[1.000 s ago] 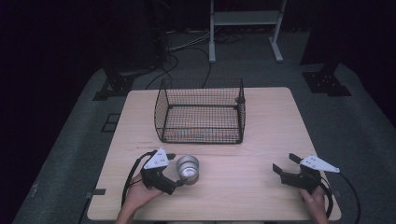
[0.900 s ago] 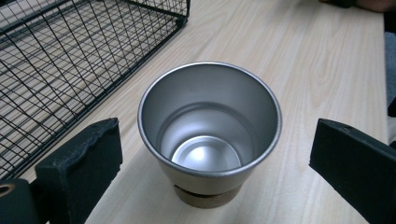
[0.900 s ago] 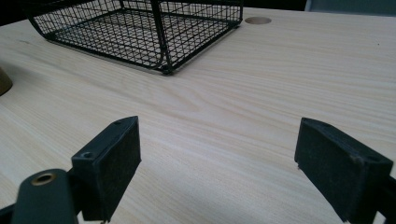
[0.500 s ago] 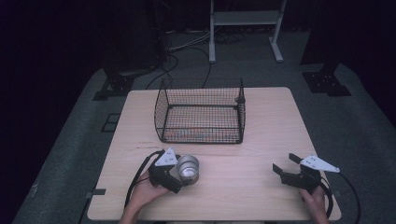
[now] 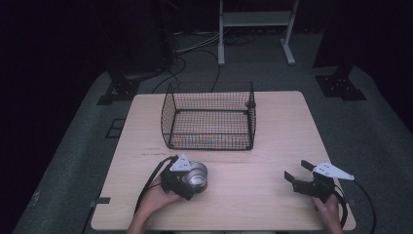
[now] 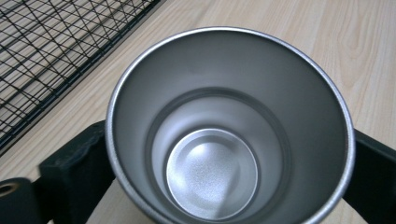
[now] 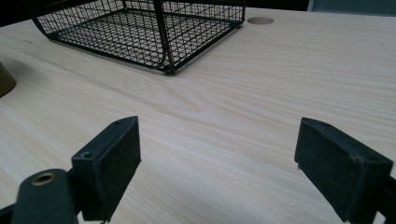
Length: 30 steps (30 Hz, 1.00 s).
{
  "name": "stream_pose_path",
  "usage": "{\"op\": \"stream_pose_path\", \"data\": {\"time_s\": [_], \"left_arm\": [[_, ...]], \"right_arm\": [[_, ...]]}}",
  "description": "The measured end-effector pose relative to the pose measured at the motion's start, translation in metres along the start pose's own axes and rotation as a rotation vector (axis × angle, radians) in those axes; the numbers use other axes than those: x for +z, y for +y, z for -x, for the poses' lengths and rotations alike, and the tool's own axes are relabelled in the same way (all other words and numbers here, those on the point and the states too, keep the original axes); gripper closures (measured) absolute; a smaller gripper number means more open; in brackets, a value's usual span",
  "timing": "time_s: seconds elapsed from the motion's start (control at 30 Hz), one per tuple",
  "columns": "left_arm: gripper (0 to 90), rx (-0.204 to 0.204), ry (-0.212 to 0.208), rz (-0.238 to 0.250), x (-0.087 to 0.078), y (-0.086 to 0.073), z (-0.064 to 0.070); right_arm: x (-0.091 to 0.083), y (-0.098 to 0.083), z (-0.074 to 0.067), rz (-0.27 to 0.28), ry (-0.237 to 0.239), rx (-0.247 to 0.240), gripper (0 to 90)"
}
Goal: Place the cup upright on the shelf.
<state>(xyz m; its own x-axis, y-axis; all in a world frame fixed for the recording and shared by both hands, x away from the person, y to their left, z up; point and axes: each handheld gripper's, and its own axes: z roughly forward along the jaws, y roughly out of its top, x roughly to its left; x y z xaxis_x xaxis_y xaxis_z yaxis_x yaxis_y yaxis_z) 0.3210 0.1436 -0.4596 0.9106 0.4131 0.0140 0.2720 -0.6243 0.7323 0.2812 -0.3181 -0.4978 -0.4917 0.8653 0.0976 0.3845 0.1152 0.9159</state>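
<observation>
cup bracketed, not yet lifted

the left gripper (image 5: 187,181) has its two black fingers (image 6: 77,170) standing on either side of a steel cup (image 6: 229,130), one against each flank of the wall just below the rim. they have just been closing, with the cup between them, and in the left gripper view the pads look to be touching or all but touching the metal (whether they press hard enough to carry it i cannot tell). the cup stands upright and empty, mouth up, on the near left part of the worktop (image 5: 253,195), a little nearer than the wire basket (image 5: 209,117), which sits at the centre toward the far edge. the person's left hand (image 5: 156,197) holds the gripper low against the wood.

the right gripper (image 5: 304,178) rests at the near right, well apart from the cup, its fingers (image 7: 109,163) spread wide over bare wood and holding nothing.

as a judgement: the reach to the cup is done and the grasp is about finished. left to do, most likely, are firming the pinch, lifting the cup clear, carrying it over the near wall of the basket and setting it down inside. the basket's floor looks bare, so nothing has been put away yet.
</observation>
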Motion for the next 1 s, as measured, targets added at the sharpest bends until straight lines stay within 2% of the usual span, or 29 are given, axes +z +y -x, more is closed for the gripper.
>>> {"op": "stream_pose_path", "data": {"time_s": [0.17, 0.27, 0.3, 0.6, 0.7, 0.8, 1.0], "left_arm": [[5.6, 0.004, 0.001, -0.009, 0.003, 0.001, -0.001], [13.3, 0.010, -0.004, -0.009, 0.004, 0.001, -0.001], [16.8, 0.020, -0.010, 0.005, 0.003, 0.001, -0.001], [17.6, 0.010, -0.020, 0.018, 0.001, 0.003, -0.002], [17.6, 0.013, -0.020, 0.023, -0.002, 0.008, -0.003], [17.6, 0.017, -0.032, 0.054, -0.007, 0.018, -0.004], [17.7, 0.029, -0.050, 0.080, -0.013, 0.032, -0.006]], "right_arm": [[0.000, 0.000, 0.000, 0.000, 0.001, 0.001, 13.7], [0.000, 0.000, 0.000, 0.001, 0.001, 0.000, 13.7], [0.000, 0.000, 0.000, 0.001, 0.002, 0.000, 13.7], [0.000, 0.000, 0.000, 0.000, 0.002, 0.000, 13.7], [0.000, 0.000, 0.000, 0.001, 0.003, -0.002, 13.7], [0.000, 0.000, 0.000, 0.001, 0.002, -0.002, 13.7], [0.000, 0.000, 0.000, 0.000, 0.001, -0.003, 13.7]]}}
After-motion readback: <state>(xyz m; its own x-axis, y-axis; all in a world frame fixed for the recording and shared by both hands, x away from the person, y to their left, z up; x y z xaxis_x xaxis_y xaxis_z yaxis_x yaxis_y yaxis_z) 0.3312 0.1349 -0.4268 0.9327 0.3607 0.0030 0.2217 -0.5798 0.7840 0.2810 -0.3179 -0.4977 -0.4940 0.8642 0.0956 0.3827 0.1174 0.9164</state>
